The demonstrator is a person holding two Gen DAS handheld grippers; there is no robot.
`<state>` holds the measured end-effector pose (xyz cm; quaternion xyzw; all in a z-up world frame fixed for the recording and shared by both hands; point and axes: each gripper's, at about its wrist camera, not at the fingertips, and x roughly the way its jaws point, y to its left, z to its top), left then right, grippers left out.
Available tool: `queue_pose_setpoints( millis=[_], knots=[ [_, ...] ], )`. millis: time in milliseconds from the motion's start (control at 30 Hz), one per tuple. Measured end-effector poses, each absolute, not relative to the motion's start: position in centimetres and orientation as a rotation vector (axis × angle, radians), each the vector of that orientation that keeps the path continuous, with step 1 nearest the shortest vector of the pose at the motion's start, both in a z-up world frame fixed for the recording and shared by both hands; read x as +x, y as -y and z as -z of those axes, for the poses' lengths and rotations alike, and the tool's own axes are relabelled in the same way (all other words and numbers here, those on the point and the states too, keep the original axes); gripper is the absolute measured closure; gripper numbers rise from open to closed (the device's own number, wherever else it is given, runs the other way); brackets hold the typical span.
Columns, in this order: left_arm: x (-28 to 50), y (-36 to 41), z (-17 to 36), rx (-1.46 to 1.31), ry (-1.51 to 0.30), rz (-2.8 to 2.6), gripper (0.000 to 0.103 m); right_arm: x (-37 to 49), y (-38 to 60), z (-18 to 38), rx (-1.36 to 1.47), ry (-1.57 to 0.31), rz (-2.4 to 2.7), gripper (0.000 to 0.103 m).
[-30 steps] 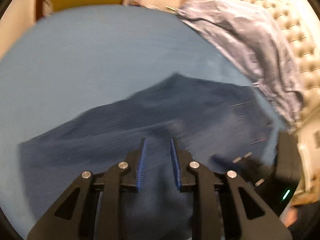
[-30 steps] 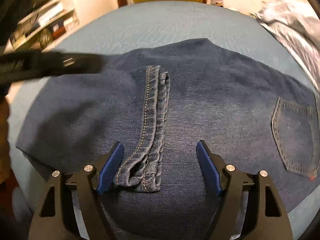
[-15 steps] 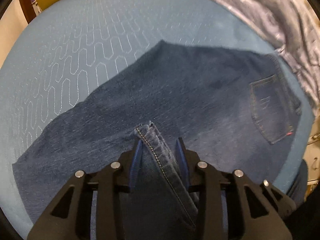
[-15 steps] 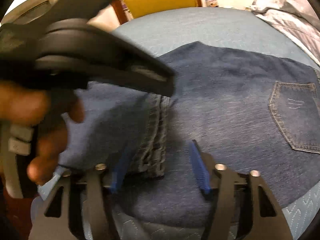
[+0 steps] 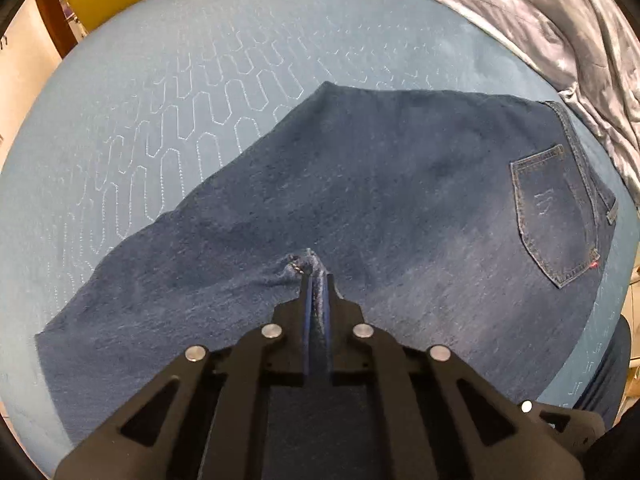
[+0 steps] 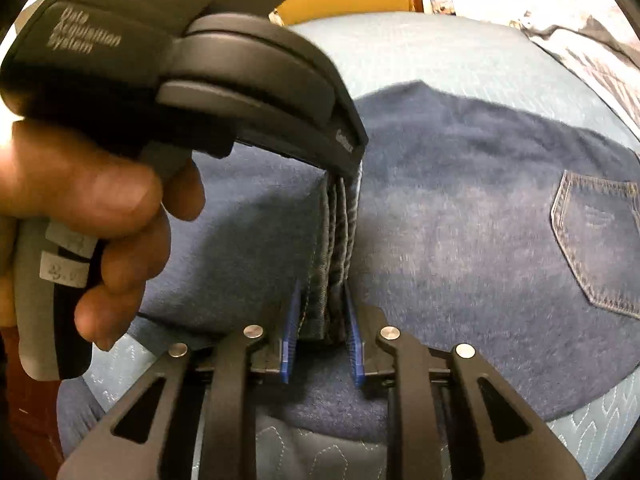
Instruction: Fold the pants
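Left wrist view: jeans (image 5: 400, 208) are spread flat on the bed (image 5: 200, 80). Their hem (image 6: 334, 248), running straight ahead, is pinched far-end by the left gripper (image 5: 317, 280) and near-end by the right gripper (image 6: 320, 312).

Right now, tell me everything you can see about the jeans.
The jeans are dark blue denim, lying mostly flat on the light blue quilted bed cover, one back pocket face up. The stitched leg hems are bunched and lifted: the left gripper is shut on them, and the right gripper brackets them.
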<state>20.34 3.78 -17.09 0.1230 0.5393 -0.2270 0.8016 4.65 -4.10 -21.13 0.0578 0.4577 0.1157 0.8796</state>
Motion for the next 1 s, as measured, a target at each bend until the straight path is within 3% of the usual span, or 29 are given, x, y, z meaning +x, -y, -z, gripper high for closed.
queue_pose_setpoints(
  millis=[33,67,100,133,267,367,433,467,500,567,767,1000],
  knots=[
    [20.2,-4.2,16.5,0.209,-1.143,0.503,0.082,4.6,3.5,21.1,0.109,-0.953,-0.238,0.081],
    [20.0,-5.0,15.5,0.119,-1.113,0.542,0.063,4.6,3.3,21.1,0.097,-0.958,-0.230,0.081],
    [19.7,-5.9,14.6,0.069,-1.083,0.566,0.052,4.8,3.2,21.1,0.096,-0.966,-0.221,0.081],
    [19.0,-7.2,13.5,0.022,-1.024,0.571,0.051,4.7,2.9,21.1,0.097,-0.970,-0.217,0.081],
    [16.6,-14.6,11.5,-0.096,-0.908,0.444,0.052,4.9,2.6,20.4,0.087,-0.980,-0.201,0.080],
    [14.5,-21.4,11.2,-0.123,-0.849,0.281,0.052,4.6,2.9,18.2,0.059,-0.932,-0.159,0.066],
    [13.0,-25.7,11.6,-0.171,-0.839,0.206,0.054,4.9,3.7,16.6,0.026,-0.880,-0.117,0.046],
    [12.7,-27.2,11.9,-0.177,-0.847,0.182,0.058,5.2,3.6,15.7,0.023,-0.853,-0.113,0.046],
    [12.4,-28.5,12.1,-0.173,-0.858,0.165,0.072,5.6,3.4,15.2,0.016,-0.839,-0.120,0.045],
    [12.5,-29.7,12.3,-0.154,-0.875,0.145,0.080,7.0,1.8,14.3,-0.017,-0.846,-0.160,0.042],
    [16.2,-26.6,12.9,-0.121,-0.907,0.255,0.084,15.0,-4.2,15.7,-0.121,-0.937,-0.242,0.043],
    [20.7,-24.0,16.6,0.067,-1.008,0.240,0.087,16.8,-2.8,21.0,-0.159,-1.061,-0.144,0.050]
  ],
)
